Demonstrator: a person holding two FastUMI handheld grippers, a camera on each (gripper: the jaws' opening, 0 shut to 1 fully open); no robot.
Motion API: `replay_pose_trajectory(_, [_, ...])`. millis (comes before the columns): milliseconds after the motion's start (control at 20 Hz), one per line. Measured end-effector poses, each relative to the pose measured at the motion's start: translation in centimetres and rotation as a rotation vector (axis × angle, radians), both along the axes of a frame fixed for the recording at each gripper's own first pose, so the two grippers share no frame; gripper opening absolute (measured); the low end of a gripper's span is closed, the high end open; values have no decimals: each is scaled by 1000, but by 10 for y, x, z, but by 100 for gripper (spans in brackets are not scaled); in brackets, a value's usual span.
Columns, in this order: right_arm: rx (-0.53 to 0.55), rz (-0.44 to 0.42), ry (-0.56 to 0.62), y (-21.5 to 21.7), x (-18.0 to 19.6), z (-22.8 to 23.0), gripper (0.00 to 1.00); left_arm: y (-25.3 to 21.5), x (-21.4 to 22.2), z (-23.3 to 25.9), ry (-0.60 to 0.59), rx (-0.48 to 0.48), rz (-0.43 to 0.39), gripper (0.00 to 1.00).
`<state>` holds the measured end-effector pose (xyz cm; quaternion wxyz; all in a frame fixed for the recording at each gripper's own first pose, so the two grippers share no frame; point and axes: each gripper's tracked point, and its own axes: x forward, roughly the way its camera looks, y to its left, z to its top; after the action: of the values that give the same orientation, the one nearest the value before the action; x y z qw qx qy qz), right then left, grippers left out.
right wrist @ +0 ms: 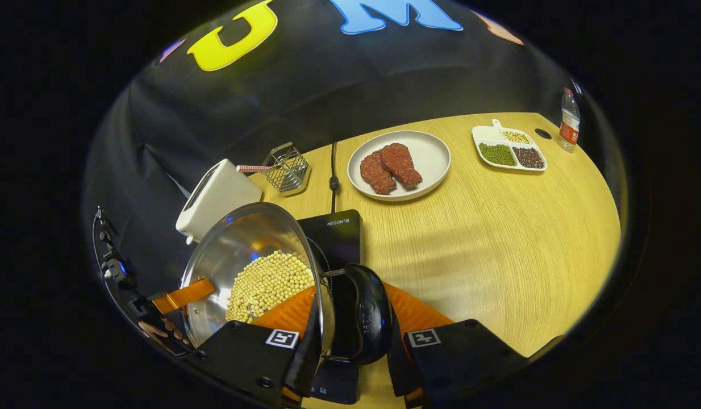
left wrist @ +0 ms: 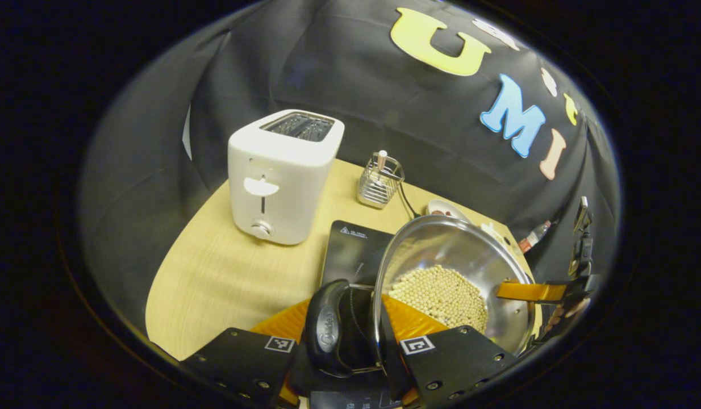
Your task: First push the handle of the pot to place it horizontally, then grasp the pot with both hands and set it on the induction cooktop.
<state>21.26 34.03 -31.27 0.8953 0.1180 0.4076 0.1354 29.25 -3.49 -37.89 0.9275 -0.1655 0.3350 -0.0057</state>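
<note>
Steel pot (left wrist: pixel 458 267) of beans hangs over the cooktop (left wrist: pixel 350 244), each gripper (left wrist: pixel 350 346) clamping 1 side handle (left wrist: pixel 328 329).

Left gripper (left wrist: pixel 350 341) clamped on pot handle (left wrist: pixel 328 329), pot (left wrist: pixel 458 255) of soybeans (left wrist: pixel 441 292) above cooktop (left wrist: pixel 353 247), toaster (left wrist: pixel 282 176) beyond.

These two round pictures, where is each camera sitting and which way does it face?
Left gripper view: rides the left gripper, at one black pot handle, facing the white toaster; its own fingers show.
Right gripper view: rides the right gripper, at the opposite handle, facing the white plate of red meat; its own fingers show.
Shared: the shiny steel pot of pale beans, the black induction cooktop.
</note>
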Motion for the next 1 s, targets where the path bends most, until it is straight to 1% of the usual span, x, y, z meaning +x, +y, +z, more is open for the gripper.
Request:
replay_pose_trajectory(100, [4, -5, -5, 4, 7, 0, 55, 1, -1, 2, -9, 5, -3, 52])
replay_pose_trajectory(150, [5, -8, -5, 5, 10, 0, 55, 1, -1, 1, -11, 4, -3, 55])
replay_pose_trajectory(200, [6, -13, -5, 6, 12, 0, 51, 1, -1, 1, -13, 5, -5, 52])
replay_pose_trajectory(250, [6, -16, -7, 6, 15, 0, 51, 1, 0, 0, -14, 6, -6, 55])
replay_pose_trajectory(300, [5, -18, -7, 7, 16, -2, 55, 0, 0, 0, -16, 6, -8, 55])
replay_pose_trajectory(400, [3, -19, 1, 7, 19, -7, 54, 1, 0, -1, -9, 7, -13, 55])
replay_pose_trajectory(450, [1, -17, 6, 6, 20, -9, 51, 2, 0, 1, -3, 2, -10, 48])
replay_pose_trajectory(500, [-2, -13, 0, 6, 23, -12, 51, 2, 0, 1, 1, -6, -4, 55])
replay_pose_trajectory(550, [-4, -8, -1, 7, 24, -15, 51, 2, -2, 0, 3, -5, -1, 52])
replay_pose_trajectory(600, [-2, -3, -1, 8, 24, -17, 51, 2, -3, 2, 0, -8, 0, 55])
replay_pose_trajectory(650, [3, 1, -1, 7, 25, -16, 55, 3, -1, 1, -1, -3, -1, 54])
replay_pose_trajectory(700, [5, 1, -6, 9, 26, -18, 55, 4, -3, 4, -7, -6, 2, 52])
replay_pose_trajectory(750, [4, 4, -6, 9, 27, -20, 52, 2, -3, 3, -4, -8, 3, 49])
replay_pose_trajectory(800, [2, 5, -6, 8, 25, -20, 55, 1, -3, 3, -4, -9, 3, 52])
replay_pose_trajectory(850, [3, 2, -13, 9, 27, -20, 54, 3, -3, 4, -1, -10, 3, 53])
replay_pose_trajectory(900, [0, 0, -12, 9, 26, -21, 57, 4, -4, 4, 0, -17, 11, 53])
replay_pose_trajectory(950, [-1, -3, -20, 9, 27, -20, 55, 4, -3, 4, -1, -25, 18, 53])
replay_pose_trajectory(1000, [-3, -2, -19, 9, 28, -21, 55, 3, -3, 3, 1, -27, 22, 53])
